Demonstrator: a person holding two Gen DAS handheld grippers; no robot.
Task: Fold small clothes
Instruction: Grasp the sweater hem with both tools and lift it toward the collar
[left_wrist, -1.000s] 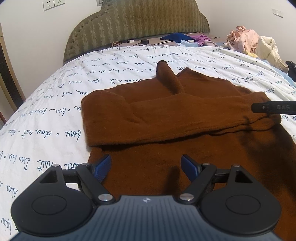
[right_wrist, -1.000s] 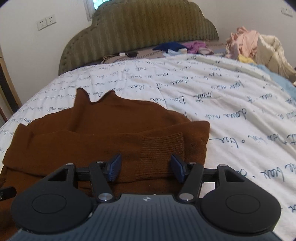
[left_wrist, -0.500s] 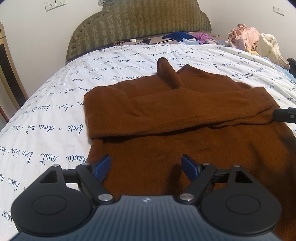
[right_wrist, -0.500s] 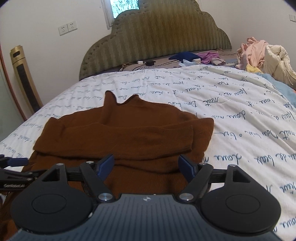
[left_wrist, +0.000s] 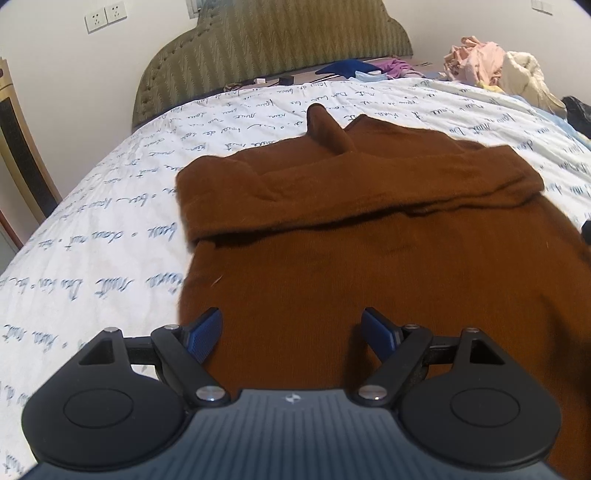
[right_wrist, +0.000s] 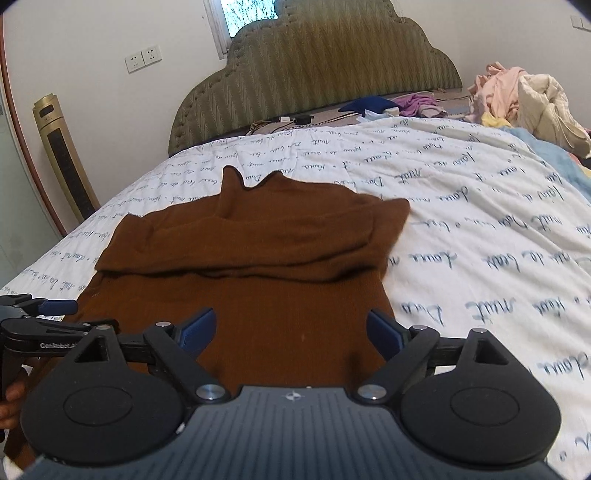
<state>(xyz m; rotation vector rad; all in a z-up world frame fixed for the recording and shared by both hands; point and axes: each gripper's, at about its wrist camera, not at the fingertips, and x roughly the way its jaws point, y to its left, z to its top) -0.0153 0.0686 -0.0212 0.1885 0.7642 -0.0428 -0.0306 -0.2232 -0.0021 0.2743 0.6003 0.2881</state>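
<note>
A brown turtleneck sweater (left_wrist: 388, 251) lies flat on the bed, collar toward the headboard, both sleeves folded across the chest. It also shows in the right wrist view (right_wrist: 277, 266). My left gripper (left_wrist: 293, 338) is open and empty, above the sweater's lower left part near its left edge. My right gripper (right_wrist: 291, 334) is open and empty, above the sweater's lower right part. The left gripper also shows at the left edge of the right wrist view (right_wrist: 44, 314).
The bed has a white quilt with blue script (right_wrist: 480, 229) and a green padded headboard (right_wrist: 317, 70). A pile of clothes (right_wrist: 524, 99) lies at the far right. Small items and cables (right_wrist: 295, 122) lie by the headboard. A gold tower fan (right_wrist: 62, 155) stands left.
Both grippers have pulled back toward the sweater's hem. The right gripper has opened wider and moved away from the folded sleeve cuff, which now lies on the chest.
</note>
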